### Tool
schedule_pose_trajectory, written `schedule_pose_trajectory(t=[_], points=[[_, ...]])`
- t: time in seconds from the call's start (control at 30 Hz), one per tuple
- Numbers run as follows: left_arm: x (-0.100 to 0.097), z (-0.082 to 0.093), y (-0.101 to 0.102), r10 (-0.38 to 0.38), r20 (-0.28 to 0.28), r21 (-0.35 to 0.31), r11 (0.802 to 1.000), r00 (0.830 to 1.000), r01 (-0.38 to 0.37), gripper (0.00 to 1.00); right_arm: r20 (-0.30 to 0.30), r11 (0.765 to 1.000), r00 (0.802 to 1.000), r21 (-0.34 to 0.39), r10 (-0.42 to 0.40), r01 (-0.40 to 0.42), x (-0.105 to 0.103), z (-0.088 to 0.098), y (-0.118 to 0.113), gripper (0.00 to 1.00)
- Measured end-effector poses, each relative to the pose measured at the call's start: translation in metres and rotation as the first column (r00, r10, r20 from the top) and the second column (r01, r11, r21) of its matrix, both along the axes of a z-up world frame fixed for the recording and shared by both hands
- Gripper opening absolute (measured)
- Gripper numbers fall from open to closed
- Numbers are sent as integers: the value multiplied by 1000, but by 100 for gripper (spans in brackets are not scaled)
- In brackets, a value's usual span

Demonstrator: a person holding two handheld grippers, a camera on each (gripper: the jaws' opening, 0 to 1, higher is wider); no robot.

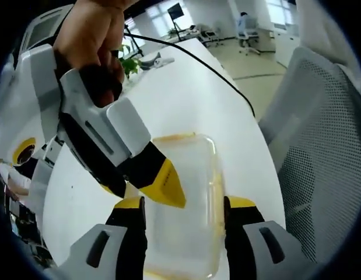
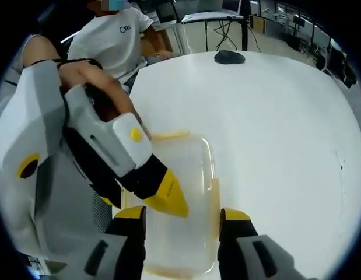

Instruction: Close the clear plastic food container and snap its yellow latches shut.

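Observation:
The clear plastic container (image 1: pixel 189 169) (image 2: pixel 183 169) lies flat on the white table (image 1: pixel 186 99) (image 2: pixel 273 128). A yellow latch (image 1: pixel 174 137) (image 2: pixel 168 135) runs along its far end and another (image 1: pixel 216 192) (image 2: pixel 214 195) along its right side. In the left gripper view my left gripper (image 1: pixel 185 204) stands open with one jaw on each side of the container. In the right gripper view my right gripper (image 2: pixel 183 213) straddles it the same way. Each view shows the other gripper (image 1: pixel 139 186) (image 2: pixel 142 198) coming in from the upper left, one yellow tip over the lid's left edge.
A white mesh chair (image 1: pixel 320 146) stands close to the table's right edge. A black cable (image 1: pixel 209 67) crosses the table beyond the container, near a small plant (image 1: pixel 129 64). A black mouse (image 2: pixel 228 56) lies far off. A seated person in a white shirt (image 2: pixel 119 35) is at the table's far side.

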State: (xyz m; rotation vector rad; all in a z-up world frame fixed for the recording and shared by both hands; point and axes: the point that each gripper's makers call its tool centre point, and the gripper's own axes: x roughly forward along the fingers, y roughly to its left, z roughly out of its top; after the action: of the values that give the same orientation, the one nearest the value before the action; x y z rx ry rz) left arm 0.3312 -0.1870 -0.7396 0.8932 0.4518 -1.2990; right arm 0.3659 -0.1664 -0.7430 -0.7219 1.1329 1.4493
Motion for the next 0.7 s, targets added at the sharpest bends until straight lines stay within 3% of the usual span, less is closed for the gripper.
schedule_pose_trajectory(t=[0.13,0.27,0.37,0.43,0.53,0.63,0.7], points=[[1,3,-1,13,-27,-29,999,1000,-14,51,5,1000,1000,23,-11,11,1,1,0,48],[0,2,0,-7,-6,-11,1000,1000,7,51,16,997,999,69,-33,32,-1,4,0,48],[-4,15,-7,12,-88,-96,995,996,-21,52,36,995,998,86,-52,49,1,6,-1,57],[-4,20,-4,-7,-77,-81,997,997,1,58,44,988,995,131,-92,85,4,13,3,64],[-4,22,4,-21,-101,-60,998,995,15,59,50,988,996,141,-77,69,1,21,-1,59],[0,28,9,-7,-137,-87,996,991,-5,69,120,988,991,145,-63,45,4,24,-5,60],[5,32,15,-11,-125,-87,996,992,0,71,159,991,986,129,-58,37,6,24,-9,60]])
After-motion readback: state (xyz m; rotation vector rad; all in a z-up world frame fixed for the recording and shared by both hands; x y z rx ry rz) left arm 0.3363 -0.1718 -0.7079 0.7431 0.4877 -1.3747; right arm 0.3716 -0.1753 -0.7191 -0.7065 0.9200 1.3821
